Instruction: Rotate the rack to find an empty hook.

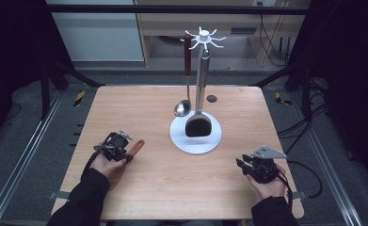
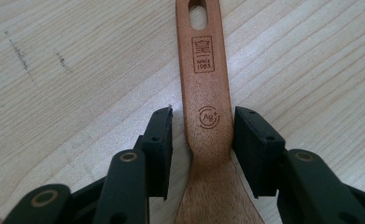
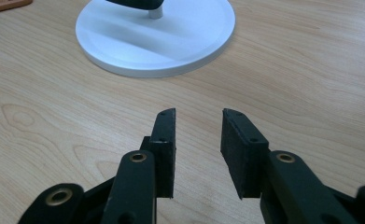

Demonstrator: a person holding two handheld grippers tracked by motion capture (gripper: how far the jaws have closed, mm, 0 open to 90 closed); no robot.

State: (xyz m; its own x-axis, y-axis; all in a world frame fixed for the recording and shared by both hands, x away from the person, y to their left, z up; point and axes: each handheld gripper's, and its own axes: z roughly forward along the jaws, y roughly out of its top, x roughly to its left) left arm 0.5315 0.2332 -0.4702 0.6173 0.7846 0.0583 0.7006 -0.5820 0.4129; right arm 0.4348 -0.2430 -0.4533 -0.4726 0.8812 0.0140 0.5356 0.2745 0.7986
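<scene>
A wooden utensil (image 1: pixel 135 147) lies flat on the table at the front left. In the left gripper view its handle (image 2: pixel 203 70), with a hanging hole and stamped marks, runs between the jaws of my left gripper (image 2: pixel 202 116). The right pad sits against the handle's edge, while a small gap shows at the left pad, so the jaws are open. My left gripper (image 1: pixel 126 154) is held low over the table by a hand. My right gripper (image 1: pixel 240 164) rests at the front right, jaws open and nothing between them (image 3: pixel 198 114).
A white stand with a round base (image 1: pixel 196 141) rises at the table's middle. From its hook ring (image 1: pixel 204 37) hang a red-handled ladle (image 1: pixel 187 61) and a black spatula (image 1: pixel 198 126). The base (image 3: pixel 171 46) lies ahead of my right gripper. A small dark hole (image 1: pixel 212 98) marks the tabletop behind it.
</scene>
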